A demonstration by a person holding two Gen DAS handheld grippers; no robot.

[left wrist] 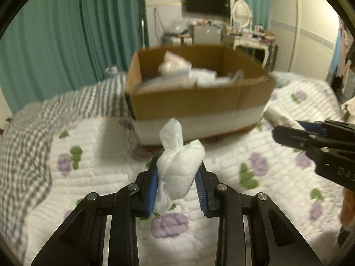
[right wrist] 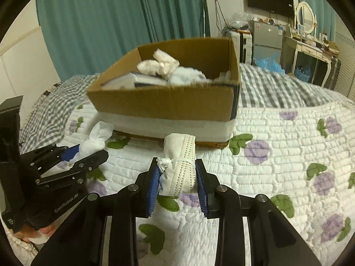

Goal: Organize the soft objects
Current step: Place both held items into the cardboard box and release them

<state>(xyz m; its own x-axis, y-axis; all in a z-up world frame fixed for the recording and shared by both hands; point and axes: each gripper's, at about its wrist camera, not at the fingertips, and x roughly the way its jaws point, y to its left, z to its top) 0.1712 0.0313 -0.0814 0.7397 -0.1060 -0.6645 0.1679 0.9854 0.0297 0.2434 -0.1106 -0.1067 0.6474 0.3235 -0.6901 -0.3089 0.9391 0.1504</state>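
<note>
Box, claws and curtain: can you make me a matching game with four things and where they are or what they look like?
Things:
1. Left claw
2. Right claw
3. Box
4. Curtain

Matches:
A. teal, hanging behind the bed
B. shut on a plain white bundle
C. sitting on the flowery quilt, with soft things inside
D. shut on a white roll with dotted stripes

Pairs: 1-B, 2-D, 3-C, 4-A
</note>
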